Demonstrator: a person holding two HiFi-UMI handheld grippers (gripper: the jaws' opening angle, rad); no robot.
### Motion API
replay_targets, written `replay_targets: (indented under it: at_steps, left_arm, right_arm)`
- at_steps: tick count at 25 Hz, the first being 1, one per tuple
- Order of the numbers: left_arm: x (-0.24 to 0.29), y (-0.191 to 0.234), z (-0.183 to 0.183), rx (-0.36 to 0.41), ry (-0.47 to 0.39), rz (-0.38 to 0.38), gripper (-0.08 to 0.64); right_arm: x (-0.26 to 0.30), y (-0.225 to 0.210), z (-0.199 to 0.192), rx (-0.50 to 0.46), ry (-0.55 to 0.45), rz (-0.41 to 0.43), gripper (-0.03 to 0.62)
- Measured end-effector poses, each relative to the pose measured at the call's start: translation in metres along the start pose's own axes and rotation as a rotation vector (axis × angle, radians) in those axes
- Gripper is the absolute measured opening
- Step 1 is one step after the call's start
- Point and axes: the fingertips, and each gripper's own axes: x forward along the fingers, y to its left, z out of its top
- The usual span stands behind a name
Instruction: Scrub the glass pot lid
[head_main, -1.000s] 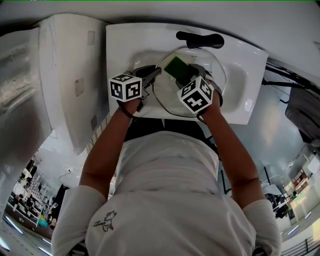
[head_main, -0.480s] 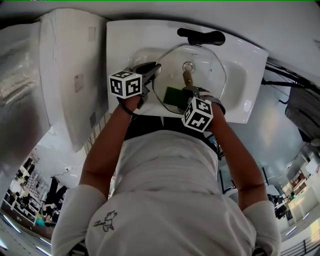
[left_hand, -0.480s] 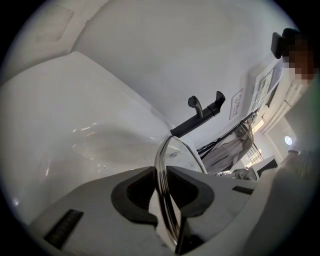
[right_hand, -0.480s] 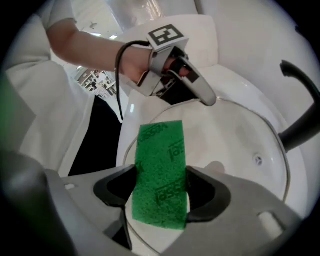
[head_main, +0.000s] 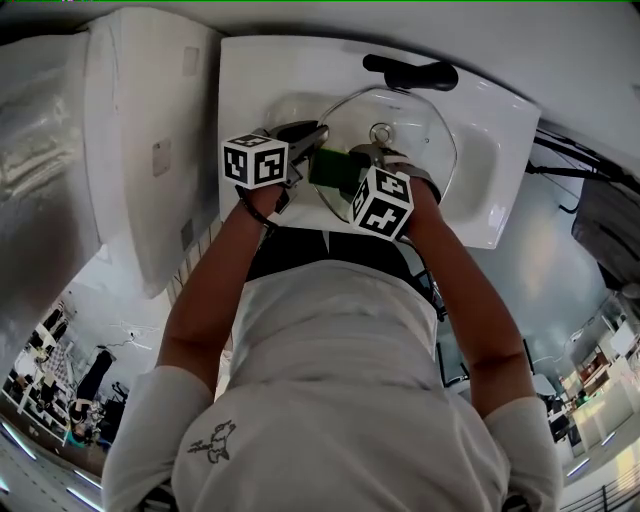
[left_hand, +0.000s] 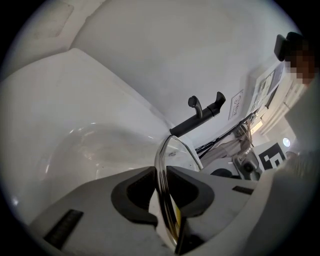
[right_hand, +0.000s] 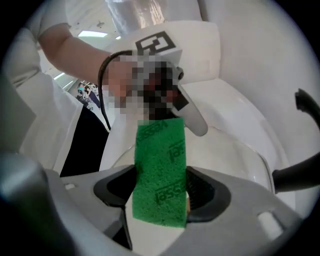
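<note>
White sink (head_main: 250, 90) w/ blk faucet (head_main: 410, 73)

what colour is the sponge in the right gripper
Green sponge, darker green lettering; best in the right gripper view.

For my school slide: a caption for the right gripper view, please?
Right gripper holds a green sponge at the glass lid in the white sink.

Seen from above, the right-hand marker cube (head_main: 381, 202) covers the jaws beneath it and the six o'clock rim of the glass pot lid (head_main: 420, 135); the green sponge (head_main: 332, 168) is partly hidden too.
</note>
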Motion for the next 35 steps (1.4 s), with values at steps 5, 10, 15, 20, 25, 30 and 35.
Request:
replay_targets:
  at_steps: [5,10,15,20,25,30,35]
  left_arm:
    - [0.001,0.001,0.000,0.012,0.010,0.009,0.067]
    - [0.003,0.000,-0.001,0.019,0.022,0.006,0.067]
    - [0.002,0.000,-0.002,0.022,0.029,0.004,0.067]
    - [0.003,-0.002,-0.001,0.039,0.036,0.018,0.068]
    - [0.003,0.000,0.000,0.040,0.030,0.033,0.067]
    - [0.005,0.000,-0.002,0.049,0.045,0.038,0.067]
    - [0.005,-0.001,-0.001,0.060,0.057,0.034,0.069]
  right_arm:
    - [0.001,0.007,-0.012,0.035,0.012,0.024,0.304]
    - [-0.006,0.026,-0.051,0.059,0.079,0.061,0.304]
    - [-0.019,0.042,-0.096,0.067,0.199,0.122,0.304]
    - [-0.027,0.025,-0.088,0.030,0.200,0.053,0.305]
    - [-0.010,0.024,-0.024,0.019,0.071,0.024,0.305]
    - [0.001,0.042,-0.034,-0.053,0.100,0.039,0.305]
    - [-0.008,0.055,-0.069,-0.129,0.172,0.105,0.305]
